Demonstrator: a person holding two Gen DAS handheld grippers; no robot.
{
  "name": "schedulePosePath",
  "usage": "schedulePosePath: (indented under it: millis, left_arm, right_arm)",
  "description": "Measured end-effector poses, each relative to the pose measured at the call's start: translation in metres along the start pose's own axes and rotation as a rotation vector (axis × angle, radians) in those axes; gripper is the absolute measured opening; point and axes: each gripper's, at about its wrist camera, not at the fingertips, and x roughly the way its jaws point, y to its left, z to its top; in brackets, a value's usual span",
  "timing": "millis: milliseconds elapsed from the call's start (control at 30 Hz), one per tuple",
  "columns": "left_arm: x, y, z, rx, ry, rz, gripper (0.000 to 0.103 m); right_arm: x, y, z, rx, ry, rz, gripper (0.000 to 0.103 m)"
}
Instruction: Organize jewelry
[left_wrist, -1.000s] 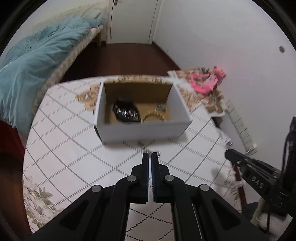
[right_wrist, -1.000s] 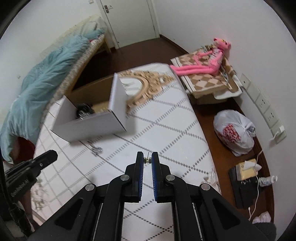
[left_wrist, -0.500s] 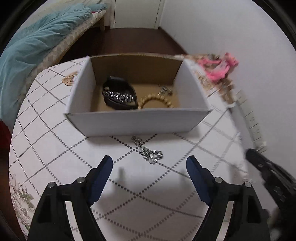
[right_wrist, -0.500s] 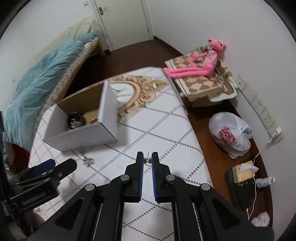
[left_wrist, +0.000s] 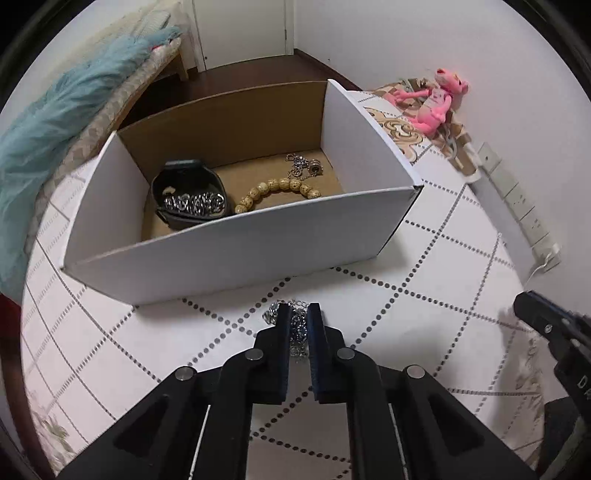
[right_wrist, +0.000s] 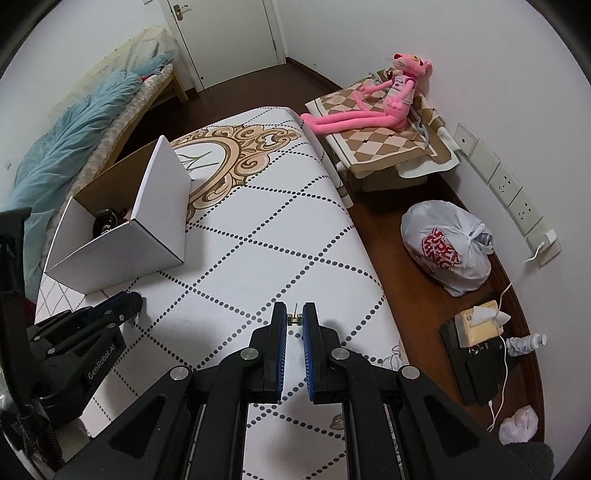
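A white cardboard box (left_wrist: 236, 254) stands on the table and holds a black watch with a metal band (left_wrist: 188, 199), a wooden bead bracelet (left_wrist: 277, 192) and a small silver chain piece (left_wrist: 303, 164). My left gripper (left_wrist: 298, 317) is shut on a silver chain (left_wrist: 297, 328) lying on the table just in front of the box. My right gripper (right_wrist: 294, 318) is shut on a tiny gold earring (right_wrist: 294, 319) above the table's right side. The box also shows in the right wrist view (right_wrist: 122, 247), with the left gripper (right_wrist: 122, 306) below it.
The table has a white dotted-diamond cloth (right_wrist: 258, 236). A bed with a teal blanket (left_wrist: 62, 107) lies to the left. A pink plush toy (right_wrist: 373, 99), a white plastic bag (right_wrist: 447, 247) and wall sockets (right_wrist: 506, 184) are on the right.
My left gripper opened wide, came down near the box and has now closed on the silver chain. My right gripper stayed shut on the earring.
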Motion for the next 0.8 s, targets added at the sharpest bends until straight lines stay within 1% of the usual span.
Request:
schedulePosePath:
  millis: [100,167,267,400,500,633,700,800]
  left_arm:
    - [-0.017,0.007,-0.005,-0.030,-0.022,-0.039,0.006]
    - [-0.035,0.013,-0.009,-0.053,-0.047,-0.062,0.006]
    - [-0.069,0.026,-0.017,-0.098,-0.079,-0.120,0.005]
    - [-0.106,0.040,-0.013,-0.119,-0.117,-0.169,0.005]
    - [-0.129,0.049,0.000,-0.135,-0.145,-0.208,0.005]
    - [-0.153,0.060,0.030,-0.146,-0.177,-0.252,0.005]
    - [-0.161,0.067,0.045,-0.152,-0.193,-0.262,0.006]
    - [-0.160,0.077,0.065,-0.146,-0.198,-0.248,0.005]
  right_arm:
    - [-0.006,0.000,0.001,0.003,-0.004,0.013,0.009]
    - [-0.014,0.002,0.002,-0.002,-0.012,0.028,0.009]
    - [-0.027,0.005,0.005,-0.009,-0.027,0.053,0.009]
    - [-0.046,0.013,0.015,-0.018,-0.044,0.110,0.009]
    - [-0.059,0.023,0.026,-0.024,-0.053,0.162,0.009]
    - [-0.075,0.041,0.048,-0.039,-0.055,0.247,0.009]
    - [-0.078,0.053,0.063,-0.050,-0.047,0.291,0.009]
    - [-0.074,0.071,0.082,-0.076,-0.024,0.330,0.009]
